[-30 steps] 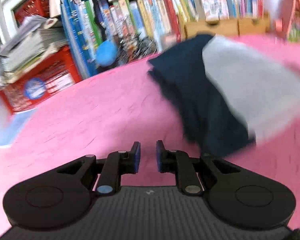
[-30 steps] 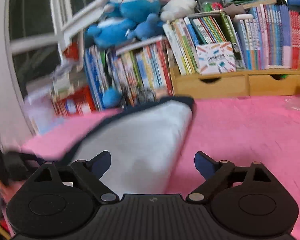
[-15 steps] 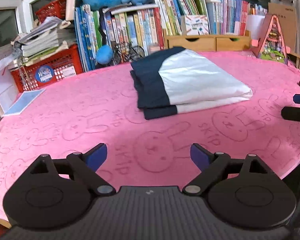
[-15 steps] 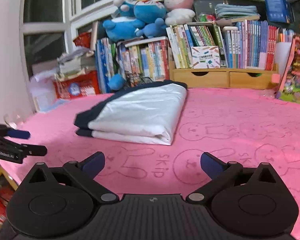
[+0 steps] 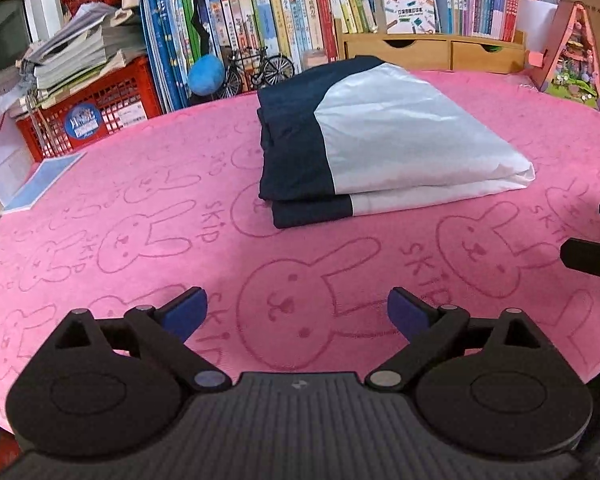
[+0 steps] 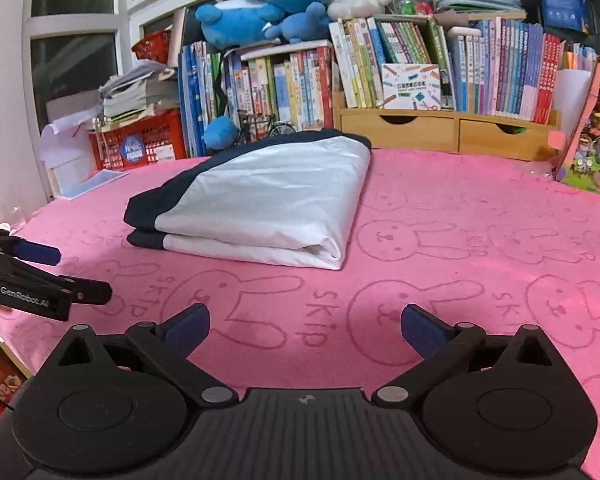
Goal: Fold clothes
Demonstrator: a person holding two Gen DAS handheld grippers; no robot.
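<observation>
1. Now the left gripper is hovering low over the pink blanket, its jaws opening wide with only blanket between them.
2. Beyond both tools, well apart from them, the folded garment is lying flat on the blanket, a smooth white panel edged with navy, stacked in neat layers.
3. Over on the right, the right gripper is standing wide open and empty; the blanket's plush surface is showing embossed rabbits.

Folded garment on blanket
</observation>
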